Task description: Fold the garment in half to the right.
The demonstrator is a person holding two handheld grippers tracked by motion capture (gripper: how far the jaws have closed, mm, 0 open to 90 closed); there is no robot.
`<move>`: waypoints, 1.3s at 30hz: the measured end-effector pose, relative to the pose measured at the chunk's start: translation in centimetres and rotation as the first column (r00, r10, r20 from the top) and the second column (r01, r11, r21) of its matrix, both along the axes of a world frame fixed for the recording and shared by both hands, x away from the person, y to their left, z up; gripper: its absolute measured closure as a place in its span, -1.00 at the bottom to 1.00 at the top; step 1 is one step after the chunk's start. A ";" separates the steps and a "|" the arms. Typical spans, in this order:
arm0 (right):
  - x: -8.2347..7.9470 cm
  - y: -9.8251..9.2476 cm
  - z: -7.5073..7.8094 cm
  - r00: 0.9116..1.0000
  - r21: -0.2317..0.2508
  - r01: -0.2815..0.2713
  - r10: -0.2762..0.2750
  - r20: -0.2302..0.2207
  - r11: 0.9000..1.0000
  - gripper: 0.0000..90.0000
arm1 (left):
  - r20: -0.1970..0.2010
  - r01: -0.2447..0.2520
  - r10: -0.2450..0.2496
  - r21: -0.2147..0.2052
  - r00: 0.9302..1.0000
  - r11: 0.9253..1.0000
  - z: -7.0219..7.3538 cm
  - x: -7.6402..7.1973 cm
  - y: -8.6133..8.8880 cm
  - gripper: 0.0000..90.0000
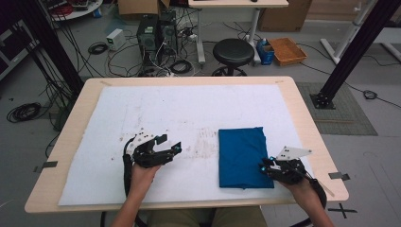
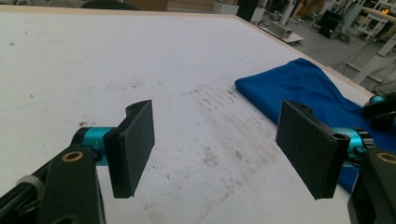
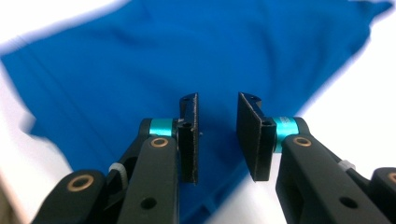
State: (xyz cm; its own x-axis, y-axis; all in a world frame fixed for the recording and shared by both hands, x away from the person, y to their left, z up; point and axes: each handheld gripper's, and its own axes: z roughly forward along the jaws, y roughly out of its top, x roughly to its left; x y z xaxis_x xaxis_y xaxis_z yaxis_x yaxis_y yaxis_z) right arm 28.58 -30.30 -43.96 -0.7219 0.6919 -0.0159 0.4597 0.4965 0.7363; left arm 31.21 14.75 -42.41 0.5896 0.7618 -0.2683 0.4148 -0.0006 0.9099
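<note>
Cloth: a blue cloth (image 1: 242, 157), folded into a tall rectangle with fairly straight edges; its far right corner sticks out a little and the surface shows soft creases.
Cloth, place: flat on the white sheet (image 1: 179, 113) that covers the tabletop (image 1: 302, 101), in the right half and toward the person's side.
Cloth, close up: in the right hand-held gripper view the cloth (image 3: 187, 60) is a deep, even blue with a slightly blurred outline.
Right hand-held gripper: the right hand-held gripper (image 1: 267, 166) sits at the near right edge of the cloth, pointing left across it; its tips are over or on the edge, and contact cannot be made out.
Right jaws: a narrow gap stands between them and nothing is pinched there; the cloth (image 3: 217, 135) shows through the gap, behind it.
Left hand-held gripper: the left hand-held gripper (image 1: 172, 145) is over the bare white sheet, well to the left of the cloth, pointing right toward it.
Left jaws: spread wide with nothing between; the stained sheet (image 2: 205, 154) shows in the gap, and the cloth (image 2: 308, 88) lies farther off to the right.
Hands: each hand-held gripper is gripped by one of the person's hands.
</note>
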 end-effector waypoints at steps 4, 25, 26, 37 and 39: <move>0.0 -1.3 -0.2 0.999 0.004 0.039 -0.039 -0.008 0.999 0.40 | 0.013 -0.023 0.023 -0.012 1.000 1.000 0.1 0.1 0.3 -0.58; 1.1 -3.8 2.7 0.897 0.206 0.300 -0.349 0.271 0.931 -0.58 | 0.174 -0.005 0.001 0.021 0.985 1.000 -0.2 0.2 2.1 -0.58; 1.0 -3.9 2.7 0.897 0.205 0.299 -0.347 0.272 0.932 -0.58 | 0.175 -0.005 0.001 0.019 0.985 1.000 -0.2 0.1 2.2 -0.58; 0.1 -4.2 2.8 0.892 0.205 0.309 -0.358 0.276 0.929 -0.58 | 0.199 0.014 -0.019 0.028 0.980 1.000 -0.3 -0.8 2.2 -0.58; 0.0 -4.1 2.8 0.889 0.206 0.315 -0.364 0.278 0.926 -0.58 | 0.196 0.013 -0.019 0.031 0.980 0.999 -0.3 -0.9 2.2 -0.58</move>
State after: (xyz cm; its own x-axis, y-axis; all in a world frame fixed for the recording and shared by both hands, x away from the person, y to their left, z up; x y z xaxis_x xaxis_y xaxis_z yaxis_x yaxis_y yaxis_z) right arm 28.61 -34.43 -41.13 -0.4189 0.9051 -0.0724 0.3204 0.2219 0.9209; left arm 30.34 16.99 -42.71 0.6407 0.7578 -0.1235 0.2280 -0.0342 0.9731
